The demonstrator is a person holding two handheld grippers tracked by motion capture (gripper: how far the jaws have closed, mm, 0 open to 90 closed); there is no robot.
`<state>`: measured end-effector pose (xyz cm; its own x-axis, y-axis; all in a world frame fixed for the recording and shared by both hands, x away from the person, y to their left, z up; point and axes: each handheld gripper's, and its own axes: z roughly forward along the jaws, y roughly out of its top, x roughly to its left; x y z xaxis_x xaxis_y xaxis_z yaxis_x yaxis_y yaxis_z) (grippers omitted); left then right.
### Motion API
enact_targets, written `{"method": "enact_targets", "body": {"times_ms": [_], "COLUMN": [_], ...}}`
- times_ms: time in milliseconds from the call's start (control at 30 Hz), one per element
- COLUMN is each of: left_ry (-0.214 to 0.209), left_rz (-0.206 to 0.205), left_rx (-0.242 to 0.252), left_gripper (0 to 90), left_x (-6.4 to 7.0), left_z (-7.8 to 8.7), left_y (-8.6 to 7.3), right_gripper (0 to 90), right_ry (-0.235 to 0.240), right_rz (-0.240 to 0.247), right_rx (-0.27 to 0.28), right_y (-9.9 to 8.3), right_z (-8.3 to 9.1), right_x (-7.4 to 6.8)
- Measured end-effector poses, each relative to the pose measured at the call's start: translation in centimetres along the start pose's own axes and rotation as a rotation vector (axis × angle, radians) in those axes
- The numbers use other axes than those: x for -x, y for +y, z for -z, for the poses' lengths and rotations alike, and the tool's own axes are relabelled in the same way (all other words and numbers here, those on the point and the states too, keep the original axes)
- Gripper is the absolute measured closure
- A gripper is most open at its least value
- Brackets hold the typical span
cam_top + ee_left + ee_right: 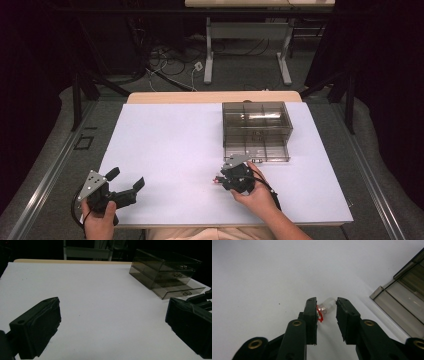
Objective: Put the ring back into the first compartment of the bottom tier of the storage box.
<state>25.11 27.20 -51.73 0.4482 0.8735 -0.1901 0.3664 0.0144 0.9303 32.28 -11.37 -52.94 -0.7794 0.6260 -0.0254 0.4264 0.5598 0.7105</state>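
Straddling a small clear bulb (327, 305) just ahead of the drawer box (256, 131), right tongs (326, 305) half-closed, not yet clamped; left tongs (126, 179) idle, wide open.

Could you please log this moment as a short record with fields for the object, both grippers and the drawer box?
object: small clear glass bulb with a red base, lying on the white table sheet
right gripper: fingers either side of the bulb, partly closed; whether they grip it cannot be told
left gripper: open, holding nothing, at the near left of the sheet
drawer box: smoky transparent plastic drawer box, bottom drawer pulled out toward the person
bulb to box: apart, bulb in front of the open drawer
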Motion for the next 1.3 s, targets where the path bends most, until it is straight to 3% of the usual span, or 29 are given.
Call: {"method": "enact_targets", "body": {"times_ms": [167,733,1233,1300], "left_ry": [-0.004,-0.003,-0.006,-0.006], "left_rz": [0.002,0.002,0.003,0.004], "left_rx": [-0.002,-0.007,-0.009,-0.009], "left_gripper": [0.1,0.1,0.1,0.1], "left_x": [-0.1,-0.1,-0.1,-0.1], "left_z": [0.0,-0.1,-0.1,-0.1], "left_y": [0.0,-0.1,-0.1,-0.1], "right_gripper": [71.1,76.5,81.7,85.5], "right_ry": [0.009,0.028,0.021,0.026], "right_rz": [-0.012,0.015,0.041,0.043], "right_rx": [-0.024,-0.082,-0.1,-0.105], "right_y": [-0.4,-0.8,-0.9,-0.9], "right_z": [-0.4,-0.9,-1.0,-1.0], "right_x": [0.1,-0.1,0.0,0.0]}}
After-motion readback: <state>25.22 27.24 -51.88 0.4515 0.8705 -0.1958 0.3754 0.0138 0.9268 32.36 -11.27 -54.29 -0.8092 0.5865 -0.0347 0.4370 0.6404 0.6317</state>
